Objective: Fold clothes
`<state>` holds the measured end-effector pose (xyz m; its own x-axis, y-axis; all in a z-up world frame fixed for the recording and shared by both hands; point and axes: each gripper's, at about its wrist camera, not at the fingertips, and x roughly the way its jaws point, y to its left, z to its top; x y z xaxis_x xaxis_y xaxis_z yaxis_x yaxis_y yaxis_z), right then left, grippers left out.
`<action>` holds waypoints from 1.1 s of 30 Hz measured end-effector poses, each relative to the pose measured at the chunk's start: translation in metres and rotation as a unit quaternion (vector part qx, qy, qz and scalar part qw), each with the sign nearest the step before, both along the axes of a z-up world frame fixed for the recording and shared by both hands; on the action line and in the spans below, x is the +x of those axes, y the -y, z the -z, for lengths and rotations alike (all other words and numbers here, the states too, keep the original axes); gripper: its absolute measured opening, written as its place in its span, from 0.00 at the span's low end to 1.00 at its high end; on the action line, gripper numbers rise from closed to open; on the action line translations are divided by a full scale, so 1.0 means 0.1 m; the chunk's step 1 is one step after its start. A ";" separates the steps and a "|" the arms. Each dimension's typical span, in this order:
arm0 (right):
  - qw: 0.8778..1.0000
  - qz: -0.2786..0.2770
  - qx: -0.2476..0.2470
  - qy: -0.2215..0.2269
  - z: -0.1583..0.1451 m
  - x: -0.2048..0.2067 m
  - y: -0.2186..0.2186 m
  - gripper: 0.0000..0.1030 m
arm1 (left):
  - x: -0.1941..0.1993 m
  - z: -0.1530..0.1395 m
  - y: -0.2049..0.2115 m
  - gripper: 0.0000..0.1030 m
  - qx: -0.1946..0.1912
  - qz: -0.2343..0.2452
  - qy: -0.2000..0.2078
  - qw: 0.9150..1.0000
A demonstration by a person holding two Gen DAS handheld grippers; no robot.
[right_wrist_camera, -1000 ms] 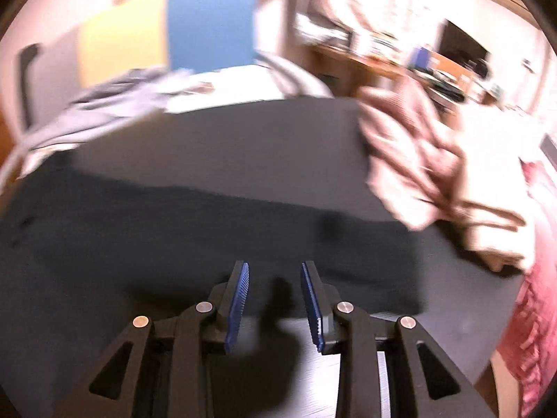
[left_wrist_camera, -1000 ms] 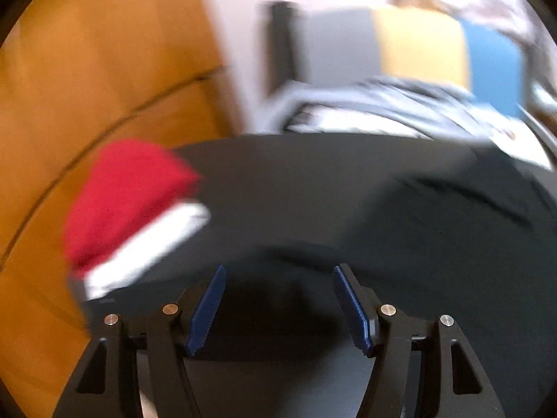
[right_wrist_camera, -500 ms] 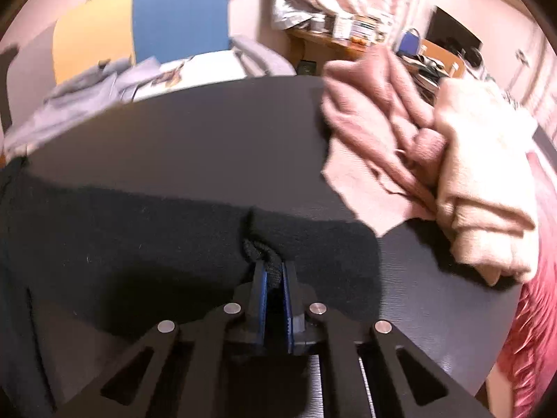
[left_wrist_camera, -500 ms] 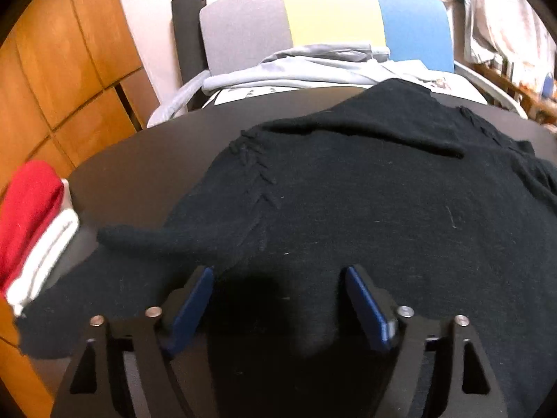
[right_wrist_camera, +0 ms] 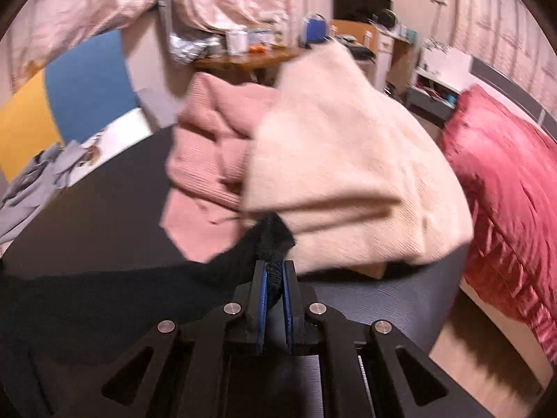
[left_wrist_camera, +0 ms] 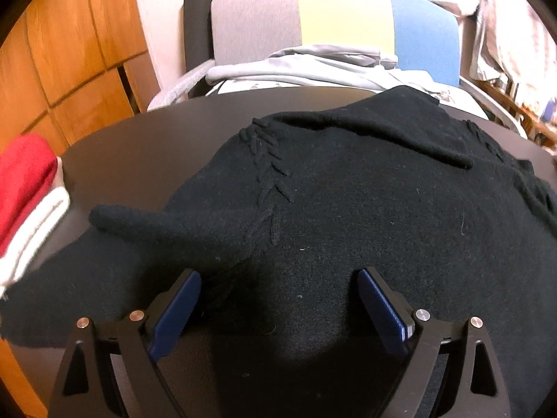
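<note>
Black knitted sweater is lying spread across the dark round desk, one sleeve trailing left. Left gripper is hovering over the sweater's near edge, jaws opening wide, fabric beneath them but not pinched. Right gripper is pinching a bunched fold of the black sweater tight between its blue pads. Folded red and white cloth is sitting at the desk's left edge. Pink and cream knitwear pile is lying just beyond the right gripper.

A black knit sweater lies spread on the dark bench — cable stitching at 11 o'clock, one sleeve trailing toward 9 o'clock.
</note>
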<state>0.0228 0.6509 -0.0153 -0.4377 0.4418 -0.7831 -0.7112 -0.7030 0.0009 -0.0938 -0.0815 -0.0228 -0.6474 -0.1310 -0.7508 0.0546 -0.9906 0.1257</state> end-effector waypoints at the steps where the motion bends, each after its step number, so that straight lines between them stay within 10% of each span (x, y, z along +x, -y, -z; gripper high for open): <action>1: 0.999 0.019 0.013 0.025 0.04 0.00 -0.04 0.16 | 0.00 0.00 -0.03 0.94 -0.016 0.006 -0.005 1.000; 4: 0.992 0.072 0.073 0.073 -0.02 0.02 0.08 0.23 | 0.00 0.01 -0.20 0.95 -0.107 0.047 -0.034 0.993; 8: 0.998 -0.053 0.011 -0.020 -0.18 0.03 0.78 0.27 | 0.01 0.00 -0.19 0.98 -0.131 0.080 -0.046 0.987; 13: 0.950 -0.272 -0.148 -0.047 0.05 -0.21 1.85 0.27 | -0.12 -0.04 0.16 0.98 -0.022 0.070 0.000 0.997; 19: 0.917 -0.374 -0.140 0.006 0.27 -0.43 2.71 0.27 | 0.13 -0.07 0.38 0.97 -0.010 0.017 0.027 0.999; 26: 0.918 -0.381 -0.098 0.037 0.40 -0.50 2.98 0.27 | 0.43 0.00 0.35 0.98 -0.033 0.007 0.021 0.999; 29: 0.918 -0.387 -0.071 0.048 0.44 -0.53 3.09 0.07 | 0.42 0.03 0.30 0.98 -0.079 0.010 -0.008 0.997; 33: 0.921 -0.380 -0.061 0.056 0.42 -0.64 3.07 0.07 | 0.18 0.04 0.26 0.98 -0.130 0.024 -0.014 0.991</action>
<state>-0.0413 0.3435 -0.0572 -0.4978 -0.0536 -0.8656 -0.0133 -0.9975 0.0695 -0.0755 -0.1071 -0.0266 -0.6771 -0.2861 -0.6780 0.0148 -0.9264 0.3762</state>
